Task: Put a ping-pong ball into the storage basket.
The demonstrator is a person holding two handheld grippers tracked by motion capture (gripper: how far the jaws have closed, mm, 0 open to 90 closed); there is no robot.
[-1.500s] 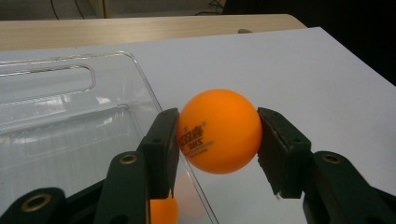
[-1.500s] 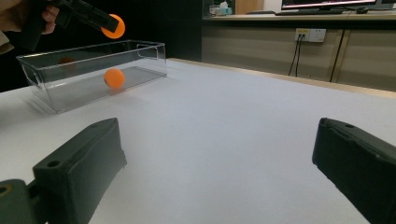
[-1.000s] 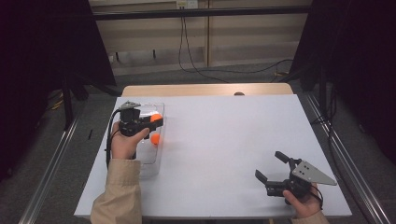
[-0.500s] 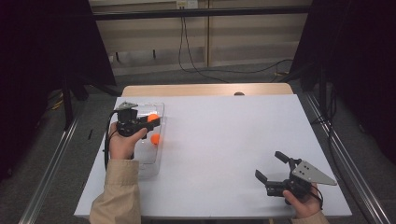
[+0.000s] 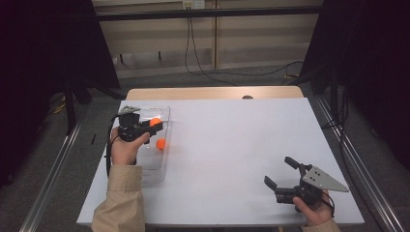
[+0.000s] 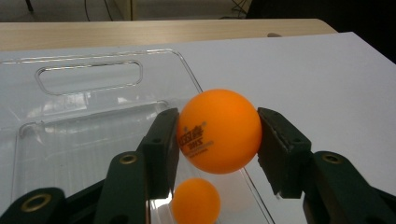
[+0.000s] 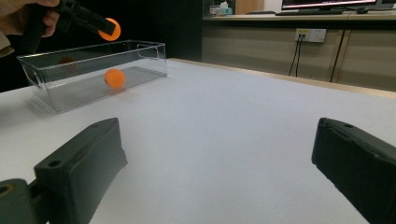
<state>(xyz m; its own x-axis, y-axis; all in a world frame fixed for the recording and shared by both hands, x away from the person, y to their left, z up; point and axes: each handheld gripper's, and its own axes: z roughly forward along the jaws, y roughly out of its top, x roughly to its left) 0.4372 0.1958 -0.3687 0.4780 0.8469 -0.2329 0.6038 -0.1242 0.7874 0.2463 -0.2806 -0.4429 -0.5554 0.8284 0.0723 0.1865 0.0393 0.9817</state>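
Holding an orange ball (image 6: 218, 131) just above the clear bin (image 5: 162, 110), the left gripper (image 5: 155, 123) pinches it over a second ball (image 5: 160, 143) inside, while the right gripper (image 5: 281, 172) sits wide open well away.

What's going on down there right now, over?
Left gripper shut on orange ball, above clear box. Second ball inside box. Right gripper open, idle. Nothing in the way.

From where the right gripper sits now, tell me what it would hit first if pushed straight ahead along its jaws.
Probably nothing soon: the open right gripper points over bare table. The clear box, with a ball inside, lies off to the left of that line, though depth is hard to judge.
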